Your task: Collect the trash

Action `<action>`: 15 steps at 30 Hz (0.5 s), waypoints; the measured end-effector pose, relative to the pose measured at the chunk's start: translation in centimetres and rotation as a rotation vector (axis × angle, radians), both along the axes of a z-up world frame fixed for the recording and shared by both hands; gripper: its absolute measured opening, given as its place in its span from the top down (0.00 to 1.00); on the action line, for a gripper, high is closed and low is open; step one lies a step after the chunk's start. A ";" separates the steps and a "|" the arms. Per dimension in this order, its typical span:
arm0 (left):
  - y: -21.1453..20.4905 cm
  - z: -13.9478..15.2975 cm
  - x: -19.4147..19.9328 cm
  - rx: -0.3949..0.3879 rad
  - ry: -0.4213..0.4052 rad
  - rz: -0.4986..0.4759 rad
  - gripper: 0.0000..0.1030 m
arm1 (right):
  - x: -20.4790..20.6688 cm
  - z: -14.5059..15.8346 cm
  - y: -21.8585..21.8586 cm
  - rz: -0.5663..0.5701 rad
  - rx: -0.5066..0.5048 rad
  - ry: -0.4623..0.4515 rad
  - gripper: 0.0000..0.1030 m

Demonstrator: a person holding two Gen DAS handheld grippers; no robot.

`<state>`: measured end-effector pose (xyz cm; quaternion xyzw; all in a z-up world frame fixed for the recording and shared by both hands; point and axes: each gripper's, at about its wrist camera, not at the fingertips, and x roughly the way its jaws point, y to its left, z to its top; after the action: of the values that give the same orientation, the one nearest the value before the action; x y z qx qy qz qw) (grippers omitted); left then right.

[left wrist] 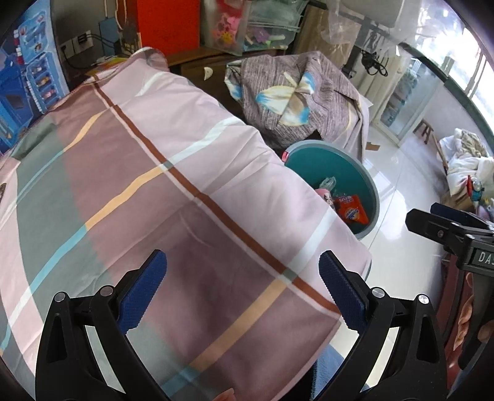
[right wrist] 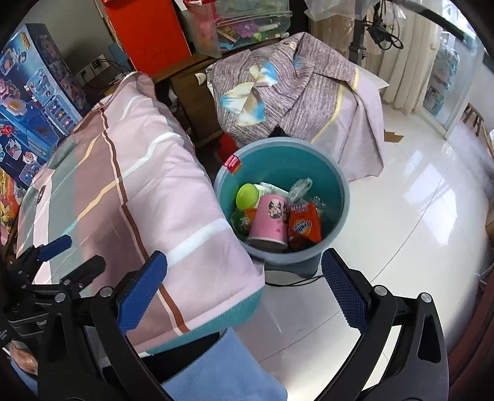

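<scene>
A teal trash bin (right wrist: pixel 339 197) stands on the white floor beside the bed. Inside it lie a pink paper cup (right wrist: pixel 270 220), an orange Ovaltine packet (right wrist: pixel 304 226), a lime-green lid (right wrist: pixel 247 196) and crumpled clear plastic (right wrist: pixel 301 186). My right gripper (right wrist: pixel 244 291) hangs open and empty just in front of the bin, over the bed corner and floor. My left gripper (left wrist: pixel 242 291) is open and empty over the striped bedcover (left wrist: pixel 154 185). In the left wrist view the bin (left wrist: pixel 375 197) is half hidden behind the bed, with the orange packet (left wrist: pixel 352 211) showing.
A cloth-draped box or seat (right wrist: pixel 293 92) stands behind the bin. Toy boxes (right wrist: pixel 34 101) line the wall at left, with an orange panel (right wrist: pixel 154 31) and clear storage boxes (right wrist: pixel 247 27) at the back. Glossy white floor (right wrist: pixel 416 216) spreads to the right. A blue cloth (right wrist: pixel 222 370) lies below.
</scene>
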<state>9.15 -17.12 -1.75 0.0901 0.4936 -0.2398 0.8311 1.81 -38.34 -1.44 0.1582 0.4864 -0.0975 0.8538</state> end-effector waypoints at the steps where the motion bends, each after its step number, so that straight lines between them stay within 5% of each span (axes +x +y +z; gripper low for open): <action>1: 0.1 0.1 -0.2 0.000 -0.003 0.000 0.04 | -0.3 -0.1 0.1 -0.001 -0.001 -0.003 0.07; 15: 0.8 0.9 -2.7 0.007 -0.025 0.011 0.04 | -2.4 0.2 1.5 -0.002 -0.077 -0.030 0.07</action>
<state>6.45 -16.32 -0.88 0.0934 0.4844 -0.2322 0.8383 -0.62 -36.83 -1.23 0.1272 0.4693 -0.1147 0.8663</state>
